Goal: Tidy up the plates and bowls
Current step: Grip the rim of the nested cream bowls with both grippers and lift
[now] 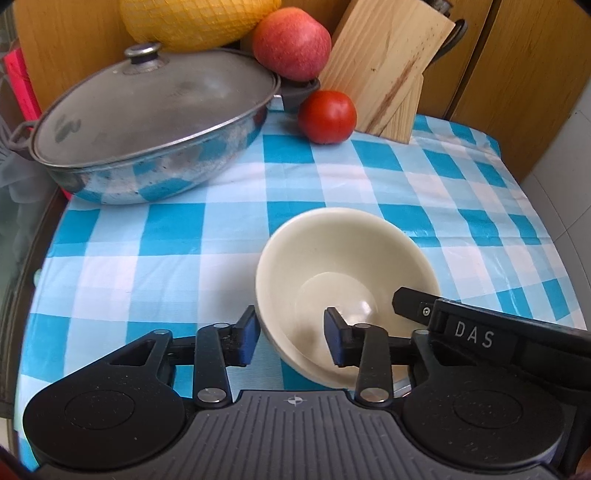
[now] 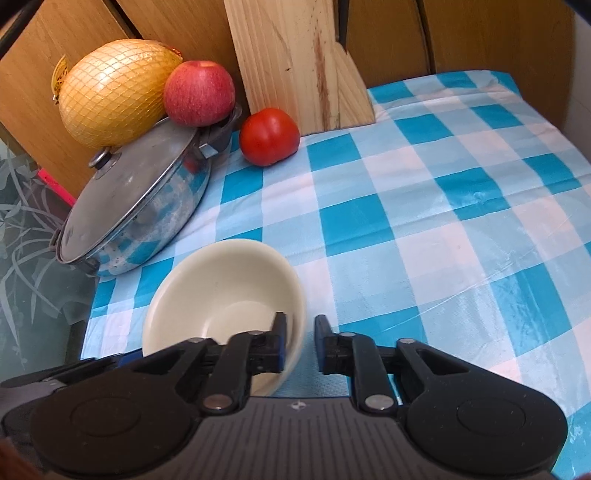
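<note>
– Wooden panels (image 2: 480,33) stand behind the table, and a blue and white checked cloth (image 2: 443,221) covers its top. What do you see on your side?

– I see the same. Along the far edge I have a steel pot (image 1: 147,122) with its lid on, at the far left corner. A red apple (image 1: 291,44) sits on the pot's handle, with a yellow fruit in a net (image 1: 199,22) beside it. A tomato (image 1: 327,116) lies on the cloth just beside a wooden block (image 1: 388,66).

– And the bowl?

– The cream bowl (image 1: 332,258) is at the near edge of the table, closer to the left edge than to the right. It looks tilted to me.

– How are your grippers?

– My left gripper (image 1: 290,339) is spread. One pad is just outside the bowl's left wall, the other is inside and free. My right gripper (image 2: 300,345) pinches the bowl's right wall, one finger inside and one outside.
</note>
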Demonstrator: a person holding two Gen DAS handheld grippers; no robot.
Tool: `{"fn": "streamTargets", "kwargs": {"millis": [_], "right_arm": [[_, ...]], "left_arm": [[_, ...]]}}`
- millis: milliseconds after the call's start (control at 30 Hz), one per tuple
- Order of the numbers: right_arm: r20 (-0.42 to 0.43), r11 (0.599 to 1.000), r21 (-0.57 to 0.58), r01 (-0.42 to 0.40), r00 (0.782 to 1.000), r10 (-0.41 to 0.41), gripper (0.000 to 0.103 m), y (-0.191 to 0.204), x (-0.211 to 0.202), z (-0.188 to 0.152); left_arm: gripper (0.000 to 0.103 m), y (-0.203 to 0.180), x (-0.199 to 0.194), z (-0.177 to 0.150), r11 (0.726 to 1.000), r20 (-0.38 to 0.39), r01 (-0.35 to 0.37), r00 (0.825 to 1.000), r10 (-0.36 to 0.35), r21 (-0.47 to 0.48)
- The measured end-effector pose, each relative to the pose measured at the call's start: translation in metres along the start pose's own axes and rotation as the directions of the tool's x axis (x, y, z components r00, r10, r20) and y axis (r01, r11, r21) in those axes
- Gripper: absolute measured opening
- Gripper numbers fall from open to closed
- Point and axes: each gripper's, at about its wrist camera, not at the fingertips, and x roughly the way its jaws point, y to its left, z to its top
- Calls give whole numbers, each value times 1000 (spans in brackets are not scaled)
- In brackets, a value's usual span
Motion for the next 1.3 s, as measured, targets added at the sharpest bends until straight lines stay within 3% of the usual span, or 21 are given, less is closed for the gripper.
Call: {"fn": "streamTargets", "kwargs": {"millis": [367,567,700,800,933,1167,1233,1300], "right_arm": [[28,998,29,50,998,-50,12,-21,-1,16],[39,997,65,37,998,-40,13,-37,0,25],[40,996,90,30,999,-33,16,-43,3,29],[27,993,113,20,999,-23,20,-48,6,31],[20,992,123,12,1000,-15,24,-53,8,31],[14,993,119,10,1000,-12,23,-49,10,29],[18,995,104,7,1000,-9,15,-47,10,28],[19,995,99,2,1000,-4,13,-44,9,27]], "left_arm": [[42,-22,19,19,1000,-3,24,1000,-24,5],[44,-39,30,30,999,1,29,1000,-29,36],[51,-37,36,34,999,-2,34,999,-34,35],[65,-36,39,36,999,5,-3,1000,3,44],[67,-32,41,38,999,-2,5,1000,-5,45],[60,-32,43,37,999,-12,18,1000,-18,42],[50,-33,43,37,999,-21,34,999,-34,42],[43,-35,44,35,998,-32,53,998,-51,46]]}}
